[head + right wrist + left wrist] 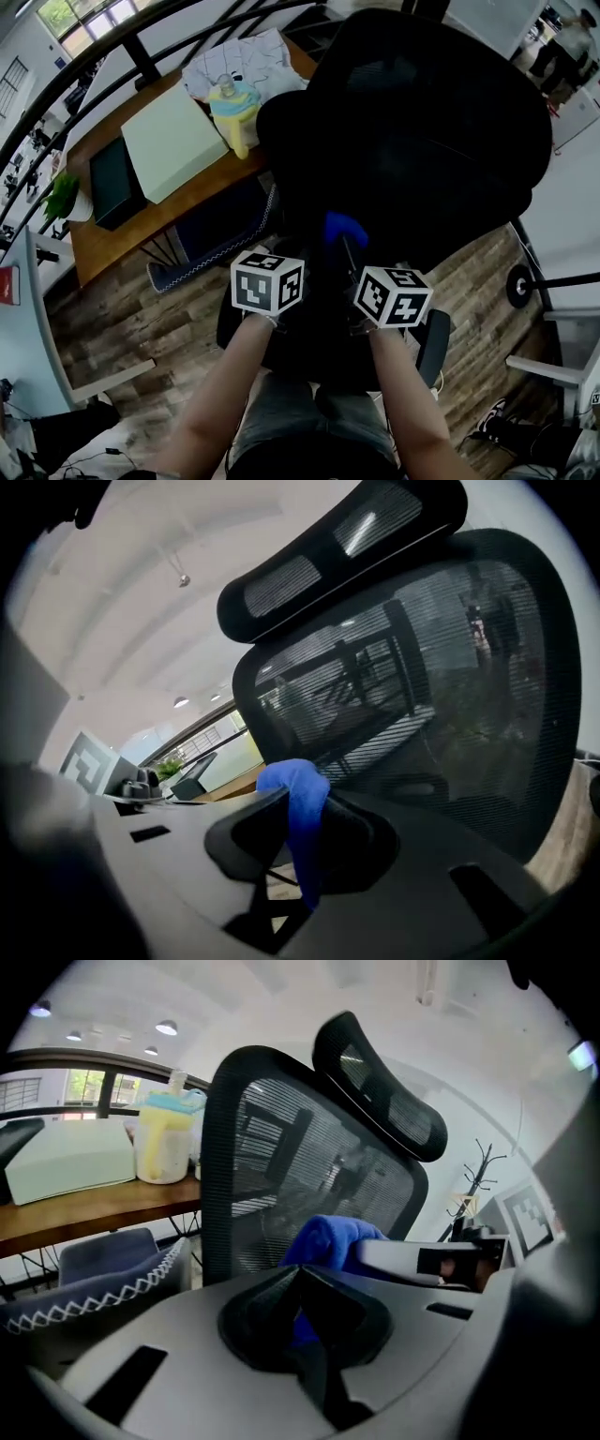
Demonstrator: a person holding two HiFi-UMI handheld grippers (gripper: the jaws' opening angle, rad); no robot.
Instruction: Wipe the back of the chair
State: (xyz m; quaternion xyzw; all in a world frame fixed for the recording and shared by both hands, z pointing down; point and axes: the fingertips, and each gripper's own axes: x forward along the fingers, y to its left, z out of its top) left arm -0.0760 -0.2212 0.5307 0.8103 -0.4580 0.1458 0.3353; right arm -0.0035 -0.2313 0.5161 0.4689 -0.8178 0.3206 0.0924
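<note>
A black office chair with a mesh back (422, 122) and a headrest (384, 1091) stands right in front of me. A blue cloth (344, 228) is bunched up against the lower part of the back. My right gripper (349, 247) is shut on the cloth, which drapes over its jaws (298, 808). My left gripper (305, 247) sits close beside it, jaws together, with a strip of the blue cloth (328, 1237) caught in the seam between them (302, 1288). The mesh back (422, 667) fills the right gripper view.
A wooden desk (187, 202) at the left carries a yellow and blue bottle (234, 112), a pale green box (169, 141) and a dark laptop (114, 178). A grey cushion with zigzag stitching (211, 239) lies under it. A person (562, 42) stands far right.
</note>
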